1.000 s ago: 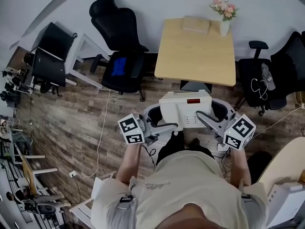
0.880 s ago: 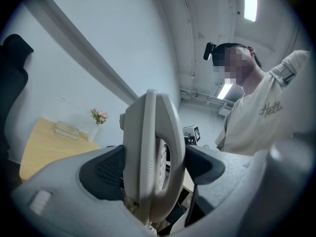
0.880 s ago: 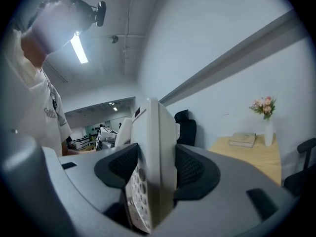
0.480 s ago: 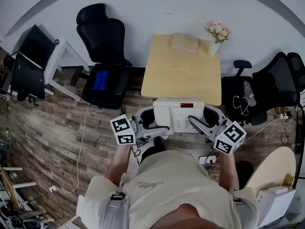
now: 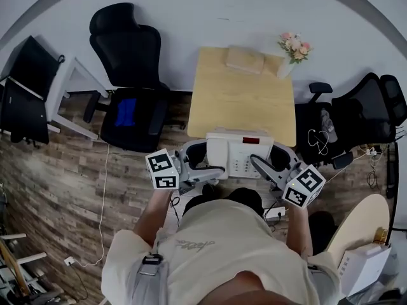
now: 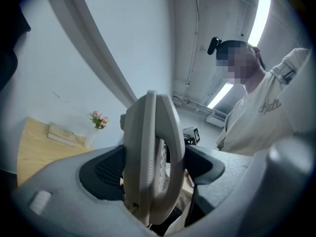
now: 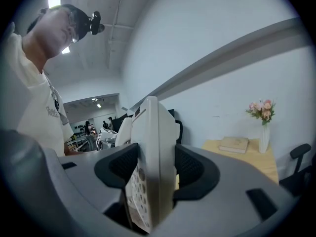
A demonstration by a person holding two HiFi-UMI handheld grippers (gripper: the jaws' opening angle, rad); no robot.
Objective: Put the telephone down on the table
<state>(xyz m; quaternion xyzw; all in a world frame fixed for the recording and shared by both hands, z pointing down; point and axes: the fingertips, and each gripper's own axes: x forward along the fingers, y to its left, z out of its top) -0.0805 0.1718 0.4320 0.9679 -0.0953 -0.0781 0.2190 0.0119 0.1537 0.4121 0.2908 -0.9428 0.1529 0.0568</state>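
A white desk telephone with a red display and a keypad hangs in the air between my two grippers, just in front of the near edge of the light wooden table. My left gripper is shut on the telephone's left side, where the handset lies. My right gripper is shut on the right side, by the keypad. Both gripper views show the telephone edge-on and squeezed between the black pads.
On the table's far end lie a book and a vase of pink flowers. Black office chairs stand to the left and right of the table. A white cable trails over the wood-pattern floor.
The table, chairs and floor have slid down and leftward in the head view as the person moved closer. The telephone now hangs nearer the table's front edge, still gripped on both sides.
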